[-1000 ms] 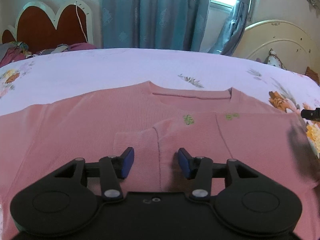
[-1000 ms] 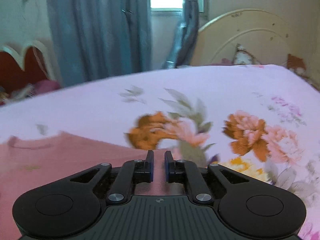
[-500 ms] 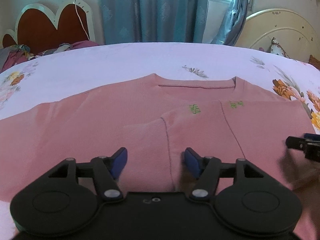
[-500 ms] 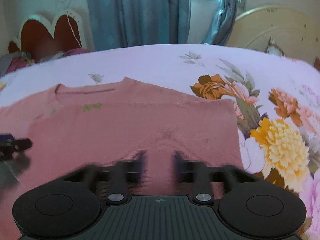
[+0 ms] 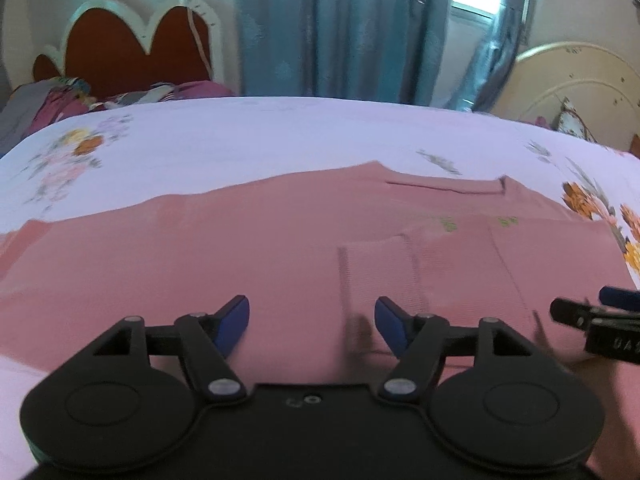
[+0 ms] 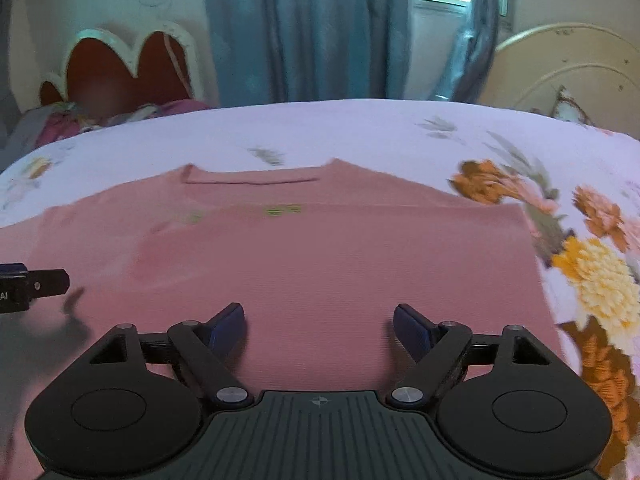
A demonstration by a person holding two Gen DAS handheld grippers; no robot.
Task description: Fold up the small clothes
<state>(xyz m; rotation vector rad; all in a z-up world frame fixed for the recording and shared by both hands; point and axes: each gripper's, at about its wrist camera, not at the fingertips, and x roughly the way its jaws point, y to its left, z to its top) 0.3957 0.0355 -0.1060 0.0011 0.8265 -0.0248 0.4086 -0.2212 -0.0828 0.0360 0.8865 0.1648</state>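
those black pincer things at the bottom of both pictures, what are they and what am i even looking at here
They are two hand-held grippers, one in each of a person's hands, with no robot arm behind them. Each carries a wide-angle camera looking along its own two fingers, so each picture is one gripper's view.

One picture is from the left gripper, whose blue-padded jaws are opening with nothing clamped. The other is from the right gripper, open and empty. Each also shows at the edge of the other's view.

Below them a pink sweater lies flat on a bed with a floral bedsheet, its right sleeve already folded across the body. Blue curtains hang behind.
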